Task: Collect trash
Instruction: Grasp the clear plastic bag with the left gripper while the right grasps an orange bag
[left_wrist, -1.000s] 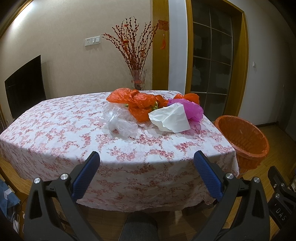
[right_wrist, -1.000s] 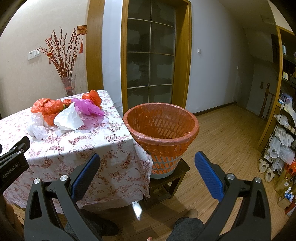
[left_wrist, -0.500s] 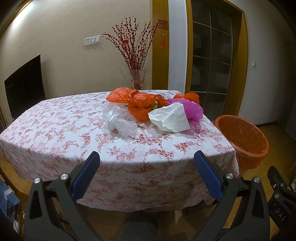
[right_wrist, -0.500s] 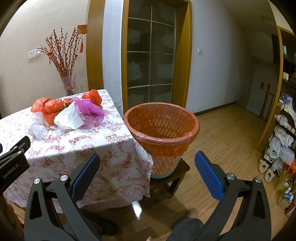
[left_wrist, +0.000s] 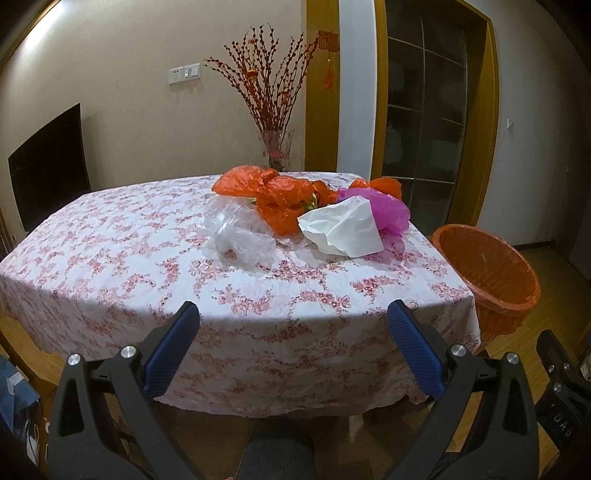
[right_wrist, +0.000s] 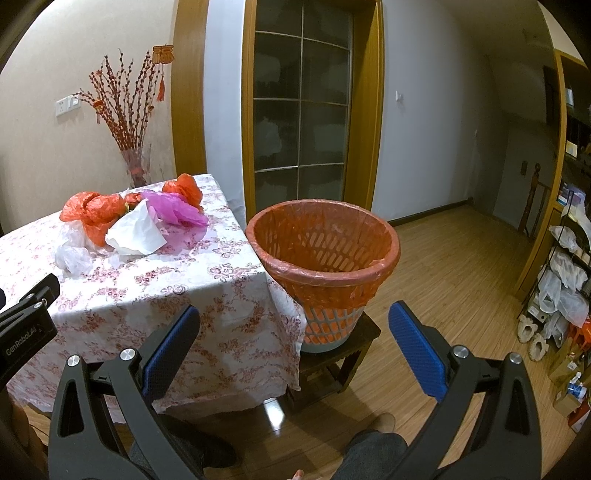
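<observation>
Both hand-held grippers gape, trash (left_wrist: 314, 214) untouched.

The orange crumpled plastic bags (left_wrist: 280, 201) are partly covered by the white crumpled paper sheet (left_wrist: 343, 227) and the clear crinkled plastic bag (left_wrist: 236, 236), so how many orange pieces there are cannot be told. Something yellow-green shows between the orange folds, too small to identify. The magenta thin plastic bag (left_wrist: 388, 210) hides the lower part of another orange piece behind it. In the left wrist view, the orange-lined mesh waste basket (left_wrist: 487, 269) is cut by the floral-cloth table (left_wrist: 110, 258) edge at its near side, and its base is out of sight. The small dark wooden stool (right_wrist: 343, 365) under it is partly hidden by the cloth. Items on the wire rack (right_wrist: 565, 273) at far right are too distorted to name.
</observation>
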